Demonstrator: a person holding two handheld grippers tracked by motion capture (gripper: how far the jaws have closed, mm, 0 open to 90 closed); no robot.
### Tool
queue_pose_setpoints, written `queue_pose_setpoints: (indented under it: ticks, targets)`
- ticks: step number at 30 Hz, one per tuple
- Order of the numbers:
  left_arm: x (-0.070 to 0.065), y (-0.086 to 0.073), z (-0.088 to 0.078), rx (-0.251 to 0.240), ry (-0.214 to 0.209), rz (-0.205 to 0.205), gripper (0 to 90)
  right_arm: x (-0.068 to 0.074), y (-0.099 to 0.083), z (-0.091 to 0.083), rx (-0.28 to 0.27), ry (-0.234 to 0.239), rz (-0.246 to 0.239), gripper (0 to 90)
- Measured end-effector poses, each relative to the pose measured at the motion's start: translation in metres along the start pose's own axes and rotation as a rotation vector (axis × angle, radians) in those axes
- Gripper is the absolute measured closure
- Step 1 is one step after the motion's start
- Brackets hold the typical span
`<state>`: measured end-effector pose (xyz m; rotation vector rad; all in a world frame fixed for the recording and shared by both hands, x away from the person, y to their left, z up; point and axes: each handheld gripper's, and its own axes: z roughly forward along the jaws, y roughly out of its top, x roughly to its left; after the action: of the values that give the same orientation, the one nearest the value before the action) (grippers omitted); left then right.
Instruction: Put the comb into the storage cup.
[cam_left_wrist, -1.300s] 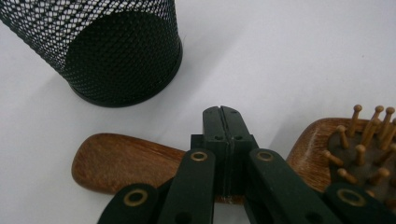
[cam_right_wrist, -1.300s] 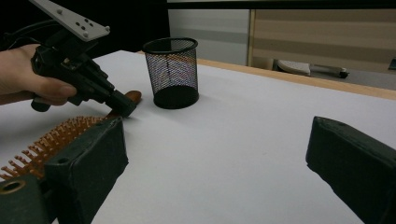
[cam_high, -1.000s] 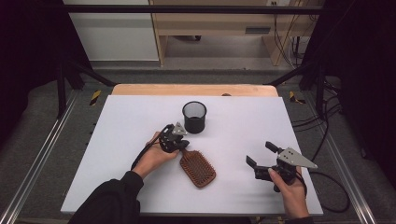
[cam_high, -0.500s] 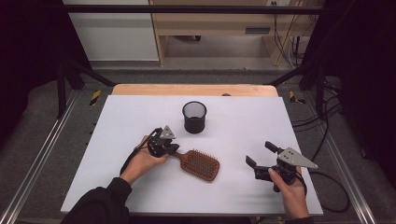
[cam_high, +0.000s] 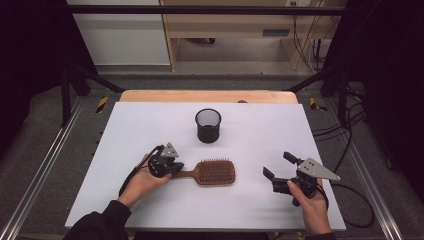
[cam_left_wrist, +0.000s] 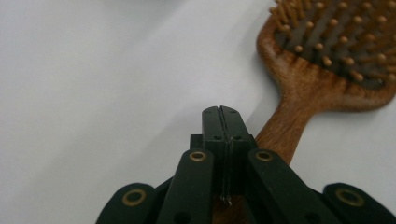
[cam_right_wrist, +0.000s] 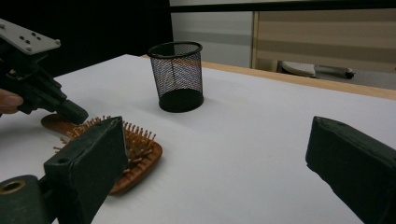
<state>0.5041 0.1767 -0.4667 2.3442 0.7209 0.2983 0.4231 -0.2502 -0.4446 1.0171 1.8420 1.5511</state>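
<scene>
High view, left hand-held gripper (cam_high: 176, 169) clenched against hairbrush (cam_high: 209, 172) handle, right hand-held gripper (cam_high: 280, 166) released, no legible writing.

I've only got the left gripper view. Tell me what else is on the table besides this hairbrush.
Observer: A black mesh cup stands upright beyond the hairbrush, apart from it.
Operator: Report the right gripper.
Observer: The right gripper is at the near right part of the table, jaws open, nothing between them.
Operator: Give me the brush's lie.
Observer: It lies flat across the table, handle at the left gripper, head pointing toward the right gripper.
</scene>
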Motion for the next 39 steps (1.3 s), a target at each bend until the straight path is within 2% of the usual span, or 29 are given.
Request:
queue_pose_setpoints:
  ticks: [9,26,39]
  targets:
    - [-0.012,-0.007,-0.008,0.017,-0.025,0.006,90.0,0.0,0.0,0.0,-0.001,0.003,0.003,5.3]
    - [-0.034,-0.007,-0.01,0.074,-0.059,0.018,90.0,0.0,0.0,0.0,0.0,0.002,0.005,5.2]
    - [-0.039,-0.005,-0.01,0.085,-0.06,0.013,90.0,0.001,0.0,0.0,0.001,0.005,0.0,5.2]
